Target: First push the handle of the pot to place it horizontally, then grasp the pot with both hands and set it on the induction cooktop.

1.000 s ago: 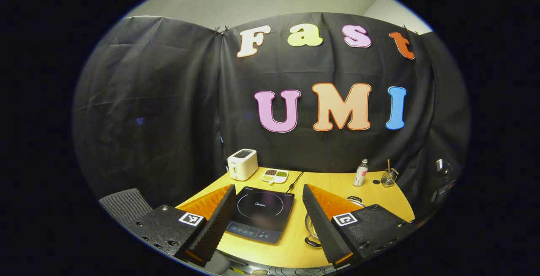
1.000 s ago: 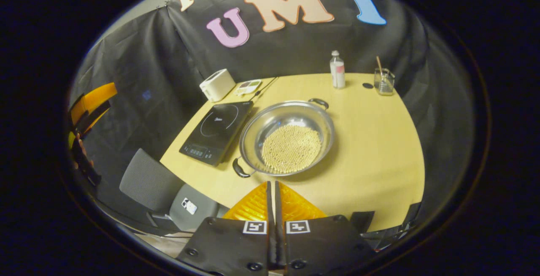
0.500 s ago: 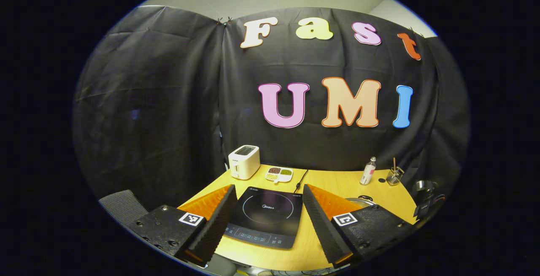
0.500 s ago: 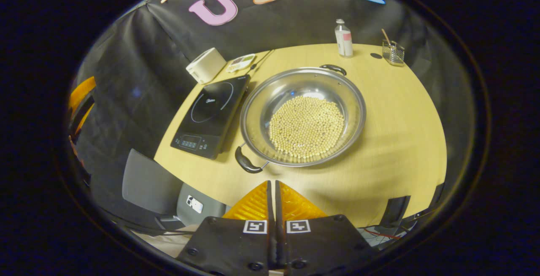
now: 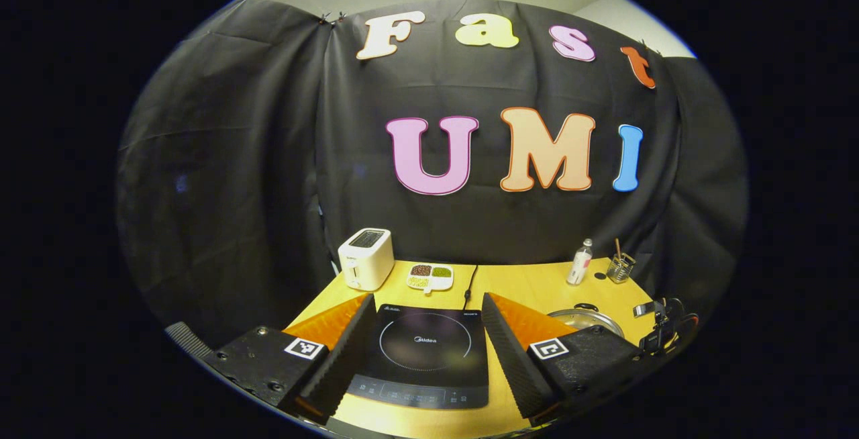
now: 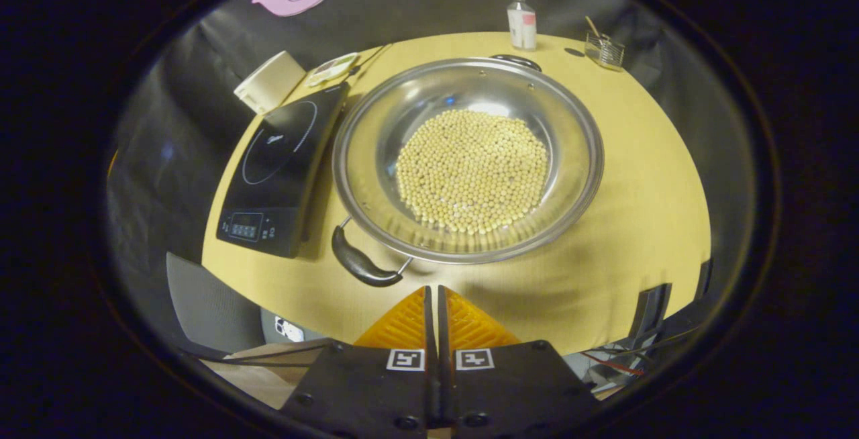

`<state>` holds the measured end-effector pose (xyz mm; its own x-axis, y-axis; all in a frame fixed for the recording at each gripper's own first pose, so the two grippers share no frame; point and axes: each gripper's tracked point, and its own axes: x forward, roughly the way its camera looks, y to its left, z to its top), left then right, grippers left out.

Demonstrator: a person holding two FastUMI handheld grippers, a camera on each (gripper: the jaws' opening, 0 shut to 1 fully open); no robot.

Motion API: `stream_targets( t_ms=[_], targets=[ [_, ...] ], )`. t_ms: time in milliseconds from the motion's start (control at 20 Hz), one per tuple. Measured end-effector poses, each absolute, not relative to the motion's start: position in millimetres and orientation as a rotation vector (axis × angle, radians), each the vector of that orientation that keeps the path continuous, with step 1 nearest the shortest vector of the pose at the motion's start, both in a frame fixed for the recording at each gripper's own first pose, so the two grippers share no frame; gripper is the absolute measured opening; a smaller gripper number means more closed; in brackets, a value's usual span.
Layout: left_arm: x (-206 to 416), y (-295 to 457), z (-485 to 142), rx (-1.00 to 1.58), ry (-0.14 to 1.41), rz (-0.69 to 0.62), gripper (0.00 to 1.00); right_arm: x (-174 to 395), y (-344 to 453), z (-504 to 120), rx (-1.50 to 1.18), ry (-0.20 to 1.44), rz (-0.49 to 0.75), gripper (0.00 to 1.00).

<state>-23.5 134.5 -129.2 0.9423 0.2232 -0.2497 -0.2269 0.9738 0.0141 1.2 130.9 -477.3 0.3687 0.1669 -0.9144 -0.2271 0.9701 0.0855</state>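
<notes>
Yellow table (image 6: pixel 637 177), pot (image 6: pixel 470 157) seemingly ahead of tool (image 6: pixel 433 301)

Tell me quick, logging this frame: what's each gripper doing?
Left gripper: open, holding nothing, above the cooktop.
Right gripper: shut, empty, near the pot handle.

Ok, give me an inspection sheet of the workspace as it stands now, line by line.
Surface: yellow wooden table.
Job's things: steel two-handled pot holding beige beans, beside black induction cooktop, not on it; near black handle angled.
Clutter: white toaster, divided snack dish, small bottle, glass holder.
Grippers: left gripper open above cooktop; right gripper shut, empty, near handle.
Cables: black cord behind cooktop.
Surroundings: grey chair.
</notes>
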Motion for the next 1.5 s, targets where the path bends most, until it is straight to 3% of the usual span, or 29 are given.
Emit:
stream_targets(
  t_ms=[750, 800, 1500],
  targets=[
    [0, 173, -141, 0.019, 0.248, 0.103, 0.95, 10, 180, -488, -0.022, 1.173, 0.129, 0.03],
    [-1, 173, -143, 0.017, 0.249, 0.092, 0.92, 9, 186, -488, -0.011, 1.172, 0.126, 0.03],
    [-3, 192, -169, -0.034, 0.295, 0.073, 0.96, 50, 269, -488, 0.280, 1.153, 0.080, 0.02]
  ],
)
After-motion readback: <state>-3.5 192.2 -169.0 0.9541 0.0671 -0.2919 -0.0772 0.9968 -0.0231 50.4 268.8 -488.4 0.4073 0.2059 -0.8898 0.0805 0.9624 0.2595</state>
